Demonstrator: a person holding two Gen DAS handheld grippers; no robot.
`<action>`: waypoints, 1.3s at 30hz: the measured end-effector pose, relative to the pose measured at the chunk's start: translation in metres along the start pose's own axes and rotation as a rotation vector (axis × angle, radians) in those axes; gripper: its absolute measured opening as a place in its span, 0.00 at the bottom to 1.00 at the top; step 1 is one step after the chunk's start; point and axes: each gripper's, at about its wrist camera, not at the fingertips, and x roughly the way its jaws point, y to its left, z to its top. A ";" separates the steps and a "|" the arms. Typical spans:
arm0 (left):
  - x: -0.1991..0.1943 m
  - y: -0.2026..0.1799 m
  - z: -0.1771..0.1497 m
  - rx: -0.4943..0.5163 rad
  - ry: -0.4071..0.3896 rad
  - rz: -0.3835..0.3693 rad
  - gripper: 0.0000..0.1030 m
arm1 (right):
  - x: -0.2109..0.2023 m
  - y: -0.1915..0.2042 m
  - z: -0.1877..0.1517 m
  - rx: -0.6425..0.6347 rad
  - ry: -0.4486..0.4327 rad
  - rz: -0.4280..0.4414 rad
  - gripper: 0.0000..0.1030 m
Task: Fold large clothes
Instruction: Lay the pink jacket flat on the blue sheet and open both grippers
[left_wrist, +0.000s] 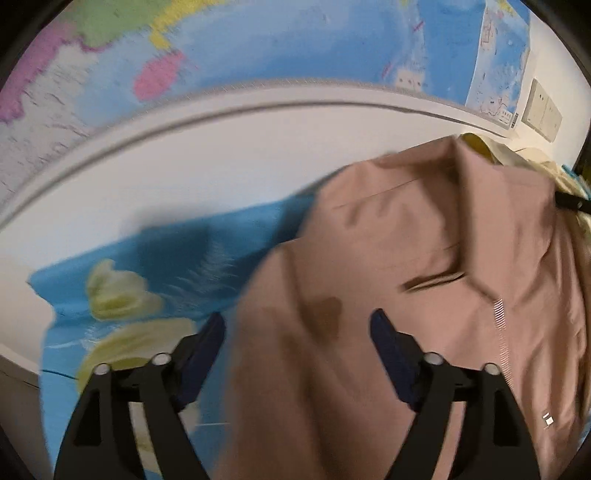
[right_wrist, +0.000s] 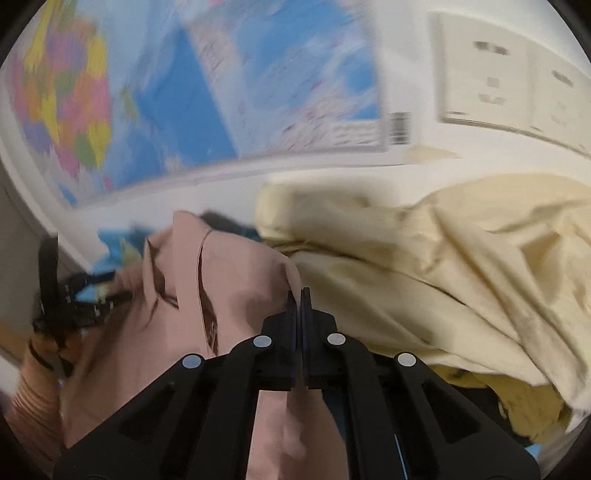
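A large dusty-pink garment (left_wrist: 424, 258) lies crumpled over a blue map-print table cover (left_wrist: 177, 254). My left gripper (left_wrist: 297, 325) is open, its jaws wide apart over the garment's left edge, holding nothing. In the right wrist view the same pink garment (right_wrist: 229, 288) hangs in folds. My right gripper (right_wrist: 299, 295) is shut on an edge of it, the cloth pinched between the fingertips. The left gripper also shows in the right wrist view (right_wrist: 62, 295) at the far left, blurred.
A heap of pale yellow clothes (right_wrist: 424, 266) lies right of the pink garment, also in the left wrist view (left_wrist: 495, 147). A world map (left_wrist: 258, 48) hangs on the white wall behind. Wall sockets (right_wrist: 509, 81) sit at the upper right.
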 end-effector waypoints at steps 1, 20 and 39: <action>-0.002 0.000 -0.002 0.025 -0.001 0.020 0.84 | -0.002 -0.004 -0.001 0.008 -0.012 -0.007 0.02; -0.006 0.015 -0.012 -0.041 -0.020 0.048 0.70 | -0.074 -0.034 -0.066 0.020 -0.035 -0.044 0.72; -0.096 -0.077 -0.080 0.092 -0.158 -0.153 0.78 | -0.094 -0.036 -0.257 0.037 0.312 0.035 0.06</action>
